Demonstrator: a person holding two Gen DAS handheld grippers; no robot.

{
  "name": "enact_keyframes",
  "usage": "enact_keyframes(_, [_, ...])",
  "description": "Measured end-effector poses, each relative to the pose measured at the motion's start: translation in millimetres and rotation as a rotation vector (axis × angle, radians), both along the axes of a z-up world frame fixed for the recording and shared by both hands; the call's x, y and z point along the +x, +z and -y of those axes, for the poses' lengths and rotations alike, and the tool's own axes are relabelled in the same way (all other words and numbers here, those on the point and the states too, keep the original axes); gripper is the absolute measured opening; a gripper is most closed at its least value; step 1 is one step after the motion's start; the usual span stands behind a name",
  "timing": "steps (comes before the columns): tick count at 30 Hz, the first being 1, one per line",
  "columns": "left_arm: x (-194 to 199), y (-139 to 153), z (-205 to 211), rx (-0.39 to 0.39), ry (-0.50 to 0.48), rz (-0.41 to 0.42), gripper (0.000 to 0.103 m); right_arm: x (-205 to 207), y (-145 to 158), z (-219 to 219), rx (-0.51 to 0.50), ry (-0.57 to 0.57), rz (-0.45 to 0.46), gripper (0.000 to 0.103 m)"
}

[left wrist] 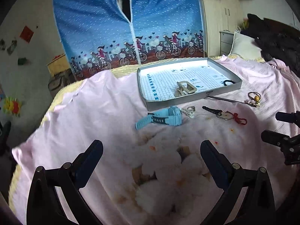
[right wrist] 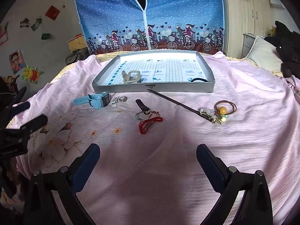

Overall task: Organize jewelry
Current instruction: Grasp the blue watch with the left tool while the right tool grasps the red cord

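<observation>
While both grippers, left (left wrist: 151, 150) & right (right wrist: 148, 151), are hovering spread & empty, next pick looks like blue watch (right wrist: 93, 99) → tray (right wrist: 153, 89).

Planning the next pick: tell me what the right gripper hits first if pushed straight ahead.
Bare sheet first; then, likely, the red cord and key ring. The right gripper is open; depth is uncertain.
</observation>
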State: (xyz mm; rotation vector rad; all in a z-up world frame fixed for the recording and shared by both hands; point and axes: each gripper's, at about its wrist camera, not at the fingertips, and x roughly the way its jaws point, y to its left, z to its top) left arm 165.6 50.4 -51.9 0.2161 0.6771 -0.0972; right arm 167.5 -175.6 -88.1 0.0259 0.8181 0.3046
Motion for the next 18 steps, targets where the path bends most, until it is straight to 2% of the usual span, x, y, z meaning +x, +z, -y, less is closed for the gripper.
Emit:
enact_keyframes(6, [30, -17, -12, -0.094, -0.002, -0.049, 0.102, 20, -7, -2, 0.018, 0.044, -0.044, 0.101])
enact_keyframes(11, [56, -22, -8, -0.147, -0.047, -0.104, 0.102, 53, -19, 3, 0.124, 0.097, -0.140, 0.065])
enact_keyframes(13, [66, -23, -2, -0.128, -0.064, -0.111, 0.102, 61, -21, 2, 0.121, 0.106, -0.152, 0.060])
enact_keyframes(15, [78, -25, 2, -0.111, -0.064, -0.115, 0.102, 71, -25, -3, 0.104, 0.129, -0.163, 0.059])
enact_keyframes(18, [99, -31, 2, -0.142, -0.057, -0.142, 0.102, 82, -32, -9, 0.076, 0.141, -0.181, 0.050])
